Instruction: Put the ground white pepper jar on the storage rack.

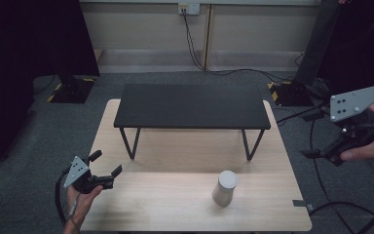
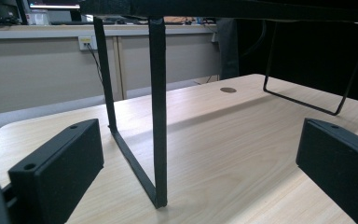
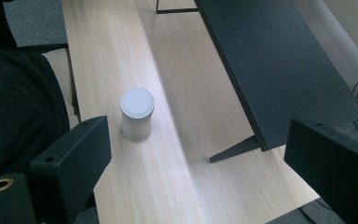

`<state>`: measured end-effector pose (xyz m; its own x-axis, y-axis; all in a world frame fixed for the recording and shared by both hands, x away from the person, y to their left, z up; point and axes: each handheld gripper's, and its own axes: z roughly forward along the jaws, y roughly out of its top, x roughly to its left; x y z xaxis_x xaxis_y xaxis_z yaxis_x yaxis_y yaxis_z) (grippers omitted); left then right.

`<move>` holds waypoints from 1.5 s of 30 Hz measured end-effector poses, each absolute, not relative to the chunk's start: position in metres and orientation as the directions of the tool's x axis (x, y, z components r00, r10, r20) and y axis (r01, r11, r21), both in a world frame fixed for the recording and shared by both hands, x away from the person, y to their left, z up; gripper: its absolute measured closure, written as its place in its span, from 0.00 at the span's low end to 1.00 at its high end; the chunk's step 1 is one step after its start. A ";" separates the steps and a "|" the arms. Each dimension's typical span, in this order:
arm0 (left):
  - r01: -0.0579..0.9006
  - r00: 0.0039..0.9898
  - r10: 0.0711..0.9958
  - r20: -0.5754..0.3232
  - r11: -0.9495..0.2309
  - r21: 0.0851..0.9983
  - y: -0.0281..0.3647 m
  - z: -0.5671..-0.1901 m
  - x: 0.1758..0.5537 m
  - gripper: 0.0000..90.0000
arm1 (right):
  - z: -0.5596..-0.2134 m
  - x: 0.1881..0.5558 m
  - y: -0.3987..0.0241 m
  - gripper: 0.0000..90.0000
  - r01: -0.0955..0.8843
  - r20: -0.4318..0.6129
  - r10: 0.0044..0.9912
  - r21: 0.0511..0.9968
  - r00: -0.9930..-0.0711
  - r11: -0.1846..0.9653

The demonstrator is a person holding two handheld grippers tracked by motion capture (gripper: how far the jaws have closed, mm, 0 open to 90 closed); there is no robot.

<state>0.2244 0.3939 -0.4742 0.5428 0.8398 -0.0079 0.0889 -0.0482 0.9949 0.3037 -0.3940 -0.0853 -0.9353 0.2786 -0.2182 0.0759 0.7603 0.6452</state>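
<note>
1. Standing upright on the light wood worktop (image 1: 175, 209) is a pale grey cylindrical canister (image 1: 224, 188) with a flat lid, near the front edge and right of centre. It is in front of the black low shelf (image 1: 191, 105) and apart from it.
2. Your left tongs (image 1: 105, 168) sit low over the worktop's front left corner, held in your left hand (image 1: 84, 200). Their jaws are spread wide with nothing between them. In the left gripper view they face the shelf's near leg (image 2: 157, 112), which stands just ahead on the wood.
3. Your right tongs (image 1: 321, 152) are held off the worktop's right edge, raised, in your right hand (image 1: 370, 146). Their jaws are likewise spread and empty.
4. In the right gripper view the canister (image 3: 137, 113) lies well ahead of the right tongs (image 3: 205, 172), closer to the left-hand jaw's line, touching neither jaw.
5. The shelf rests on thin black wire legs across the rear half of the worktop; its top is bare.
6. A wall socket (image 1: 189, 8) with a black cable (image 1: 195, 48) sits behind the worktop.
</note>
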 end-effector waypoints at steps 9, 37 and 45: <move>0.091 0.537 0.844 -0.014 -0.042 0.995 0.395 -0.475 0.222 0.00 | -0.097 0.318 -0.389 0.08 0.036 -0.215 0.236 0.663 -0.948 0.748; 0.089 0.533 0.846 -0.014 -0.040 0.995 0.397 -0.475 0.220 0.00 | -0.172 0.364 -0.346 0.07 0.010 -0.135 0.134 0.668 -0.982 0.744; 0.091 0.534 0.845 -0.017 -0.038 0.995 0.396 -0.475 0.221 0.00 | -0.204 0.380 -0.325 0.07 0.027 -0.083 0.105 0.643 -0.991 0.765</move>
<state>0.2206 0.3962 -0.4751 0.5344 0.8451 -0.0167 0.0910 -0.0379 0.9951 0.3798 -0.3247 -0.2038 -0.9910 0.1054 -0.0830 0.0275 0.7653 0.6431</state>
